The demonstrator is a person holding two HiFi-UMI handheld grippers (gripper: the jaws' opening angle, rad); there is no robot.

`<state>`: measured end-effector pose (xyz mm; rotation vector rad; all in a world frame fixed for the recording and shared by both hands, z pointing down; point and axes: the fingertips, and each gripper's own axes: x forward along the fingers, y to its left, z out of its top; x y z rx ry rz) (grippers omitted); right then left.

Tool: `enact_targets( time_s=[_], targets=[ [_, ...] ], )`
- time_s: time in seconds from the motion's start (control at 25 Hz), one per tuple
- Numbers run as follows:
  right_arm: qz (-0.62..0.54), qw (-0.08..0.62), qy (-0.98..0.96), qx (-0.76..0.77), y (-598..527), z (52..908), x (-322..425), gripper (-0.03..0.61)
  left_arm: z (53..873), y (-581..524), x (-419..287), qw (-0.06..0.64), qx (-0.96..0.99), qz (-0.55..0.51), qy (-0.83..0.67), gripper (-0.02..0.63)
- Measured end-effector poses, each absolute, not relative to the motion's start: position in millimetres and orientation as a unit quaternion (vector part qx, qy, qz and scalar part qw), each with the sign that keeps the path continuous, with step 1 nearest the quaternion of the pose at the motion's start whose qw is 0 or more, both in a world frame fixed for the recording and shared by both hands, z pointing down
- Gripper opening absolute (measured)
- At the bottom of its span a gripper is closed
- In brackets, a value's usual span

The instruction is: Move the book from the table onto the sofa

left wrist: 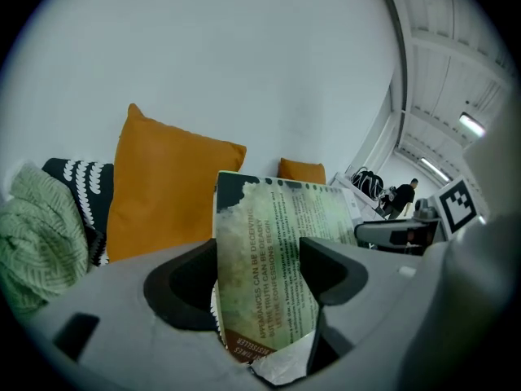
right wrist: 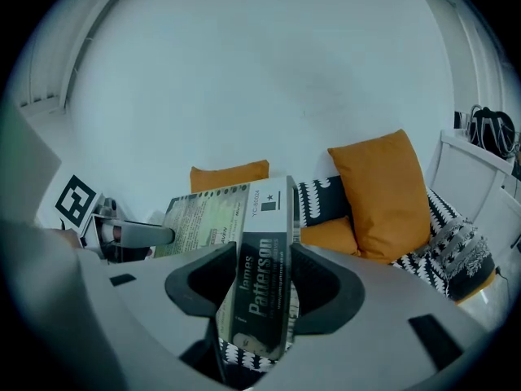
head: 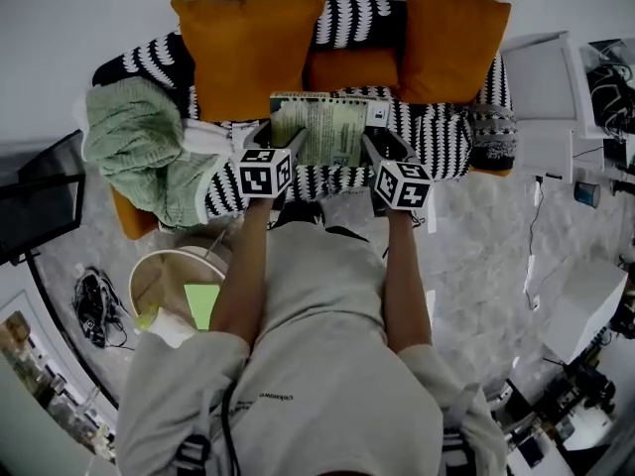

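**Book held over the sofa seat by both tools, ready to be set down**

In the head view, a sofa (head: 442, 132) in a black-and-white patterned cover fills the 12 o'clock part of the scene. A large orange cushion (head: 248, 53) leans on its back at 11 o'clock and a second orange cushion (head: 454, 40) at 1 o'clock. A pale green knitted blanket (head: 134, 147) is heaped on the sofa's end at 10 o'clock. A small round bench (head: 149, 266) stands on the floor at 8 o'clock, well apart from the book.

The book (head: 319, 127), a paperback with a greenish cover, lies roughly flat just above centre, over the sofa seat between the two cushions. Whether it is touching the seat or hanging just above it cannot be told.

The left tool (head: 281, 145) is at the book's 9 o'clock edge, and its own view shows its jaws pinching the cover between them. The right tool (head: 382, 149) is at the 3 o'clock edge, its jaws pressed onto the spine.

The carry looks all but done, and the step in hand is the placing. The next move likely calls for lowering the book level until the seat bears its weight. Both tools' jaws should then spread together, and the tools should draw back towards 6 o'clock without dragging the book off the seat.
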<state>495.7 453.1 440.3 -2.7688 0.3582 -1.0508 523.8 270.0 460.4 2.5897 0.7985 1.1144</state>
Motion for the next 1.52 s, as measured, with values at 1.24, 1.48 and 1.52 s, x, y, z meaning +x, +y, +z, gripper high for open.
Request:
enact_targets(
  time_s=[1.24, 1.48, 1.52],
  targets=[
    [-0.519, 0.089, 0.168, -0.833, 402.1, 673.7, 466.8, 0.206, 692.3, 216.2, 459.7, 0.170, 0.820, 0.503, 0.214, 0.305],
    [-0.515, 0.120, 0.148, -0.836, 433.6, 710.1, 460.2, 0.206, 724.4, 245.7, 469.1, 0.159, 0.817, 0.509, 0.219, 0.301],
    [-0.516, 0.122, 0.148, -0.835, 440.3, 715.1, 459.6, 0.206, 728.8, 252.2, 468.6, 0.160, 0.816, 0.511, 0.219, 0.301]
  ],
)
